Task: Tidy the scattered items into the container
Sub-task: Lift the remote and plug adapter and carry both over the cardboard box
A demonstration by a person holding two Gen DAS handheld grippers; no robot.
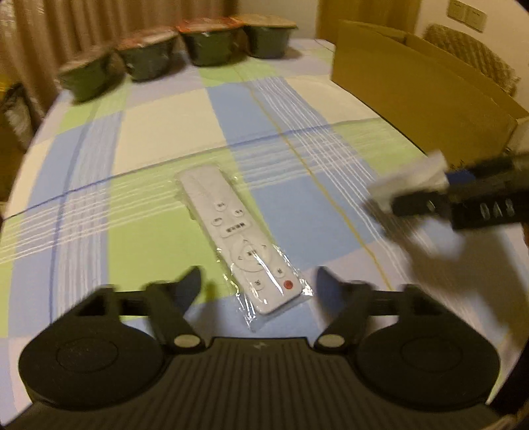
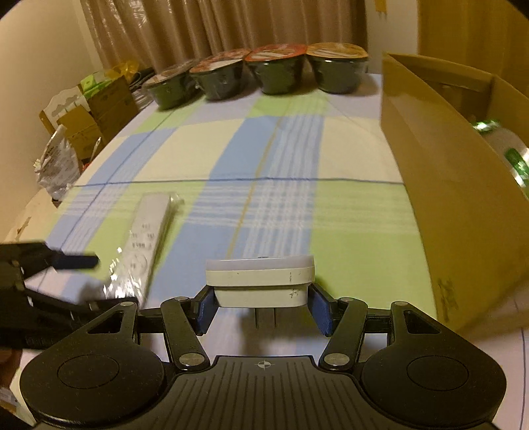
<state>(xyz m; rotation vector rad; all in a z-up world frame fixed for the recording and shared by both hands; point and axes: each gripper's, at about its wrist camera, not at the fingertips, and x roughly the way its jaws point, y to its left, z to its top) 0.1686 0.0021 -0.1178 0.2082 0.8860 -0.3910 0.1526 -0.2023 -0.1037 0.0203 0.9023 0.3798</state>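
Right wrist view: the right gripper (image 2: 261,306) points toward 12 o'clock just above the checked tablecloth (image 2: 347,231), its blue-padded fingers (image 2: 320,309) pinching a white plug adapter (image 2: 260,281) by its two side faces. The adapter's two metal prongs hang downward, clear of the cloth. At 9 o'clock the left gripper (image 2: 77,281) comes in from the edge, blurred, its fingertips on either side of the near end of a white remote (image 2: 145,241) in a clear plastic bag. At 2 o'clock stands the cardboard box (image 2: 439,205), open at the top, with a white and green item (image 2: 510,155) partly visible inside. Far off at 12 o'clock, four sealed dark bowls (image 2: 281,71) line the table's back edge before a curtain (image 2: 215,29).

Left wrist view: the left gripper (image 1: 259,286) is low over the cloth with its fingers spread wide, the remote's (image 1: 243,246) red-button end lying between the tips, untouched as far as the blur allows. The remote runs away toward 11 o'clock. At 3 o'clock the right gripper (image 1: 426,195) shows, blurred, carrying the adapter (image 1: 413,182). The box (image 1: 413,96) sits at 1 o'clock, well apart from the remote.
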